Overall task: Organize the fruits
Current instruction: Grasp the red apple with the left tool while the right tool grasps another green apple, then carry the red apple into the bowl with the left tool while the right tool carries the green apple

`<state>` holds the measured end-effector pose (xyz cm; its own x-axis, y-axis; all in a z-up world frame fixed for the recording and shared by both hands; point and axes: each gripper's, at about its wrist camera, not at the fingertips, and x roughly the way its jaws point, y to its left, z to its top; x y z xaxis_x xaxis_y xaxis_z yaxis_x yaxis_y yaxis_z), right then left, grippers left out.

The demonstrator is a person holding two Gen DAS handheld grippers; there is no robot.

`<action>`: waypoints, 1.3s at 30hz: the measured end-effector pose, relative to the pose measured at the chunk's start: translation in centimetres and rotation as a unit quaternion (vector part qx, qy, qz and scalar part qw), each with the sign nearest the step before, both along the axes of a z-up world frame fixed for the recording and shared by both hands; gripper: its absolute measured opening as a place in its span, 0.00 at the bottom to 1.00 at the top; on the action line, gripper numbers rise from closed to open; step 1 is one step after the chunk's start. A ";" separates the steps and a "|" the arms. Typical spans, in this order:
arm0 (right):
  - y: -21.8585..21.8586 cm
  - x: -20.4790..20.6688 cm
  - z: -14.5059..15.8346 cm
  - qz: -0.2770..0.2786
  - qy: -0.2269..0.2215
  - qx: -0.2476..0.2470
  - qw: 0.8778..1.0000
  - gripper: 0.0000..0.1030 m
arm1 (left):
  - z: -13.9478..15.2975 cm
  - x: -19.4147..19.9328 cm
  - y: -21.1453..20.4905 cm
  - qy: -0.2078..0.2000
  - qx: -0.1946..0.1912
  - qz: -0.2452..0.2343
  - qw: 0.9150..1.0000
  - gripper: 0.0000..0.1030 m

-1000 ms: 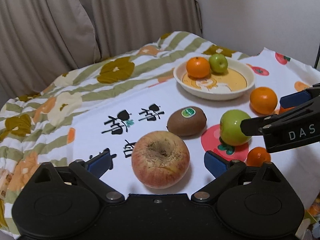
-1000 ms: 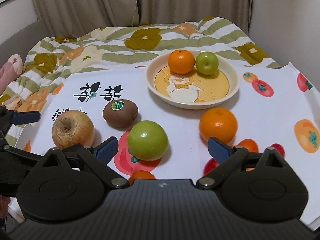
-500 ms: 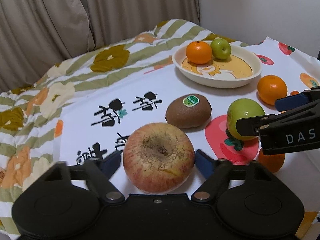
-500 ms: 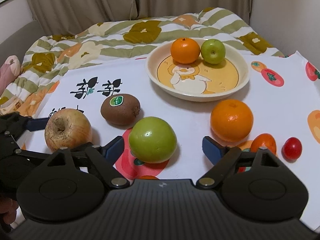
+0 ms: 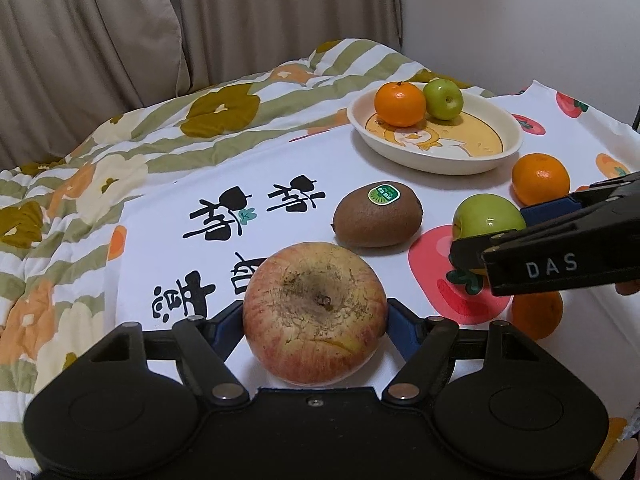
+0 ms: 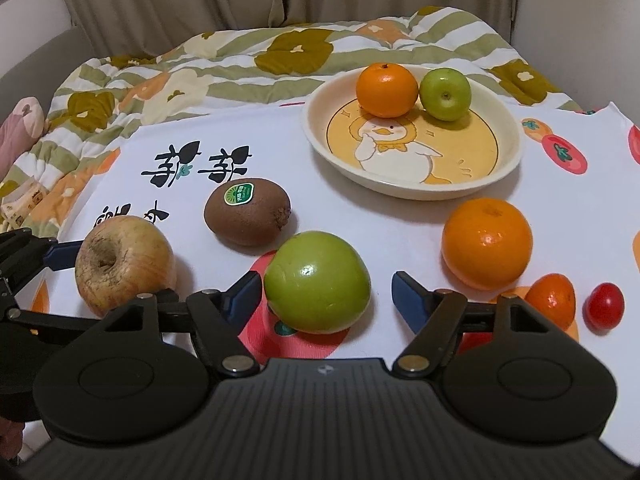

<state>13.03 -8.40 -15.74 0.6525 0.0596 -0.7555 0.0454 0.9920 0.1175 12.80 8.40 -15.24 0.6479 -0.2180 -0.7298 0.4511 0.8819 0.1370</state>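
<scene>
Between the left hand-held gripper's [image 5: 315,322] closed pads, red apple [image 5: 315,316], stem-end up; right hand-held gripper [image 6: 322,288] closing, gap beside green apple [image 6: 317,282].

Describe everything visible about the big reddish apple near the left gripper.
The reddish apple is large and round, its skin red-streaked over yellow with brown, rough russeting around the stem pit. It sits on the white printed cloth with the stem pit up, tipped toward the left gripper, whose blue pads press both flanks. The kiwi lies just beyond, apart.
</scene>
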 end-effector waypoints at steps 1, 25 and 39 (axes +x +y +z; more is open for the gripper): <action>0.1 0.0 0.0 0.001 0.000 -0.001 1.000 0.81 | 0.0 -0.1 0.1 0.001 -0.001 0.001 1.000 0.75; -1.8 -0.3 3.4 0.021 -0.003 0.010 1.000 0.71 | 3.8 -1.7 0.1 0.007 -0.029 0.053 0.998 0.75; -8.3 -0.2 8.4 0.018 -0.026 0.012 0.999 0.71 | 8.9 -2.1 -4.4 -0.001 -0.057 0.087 0.995 0.75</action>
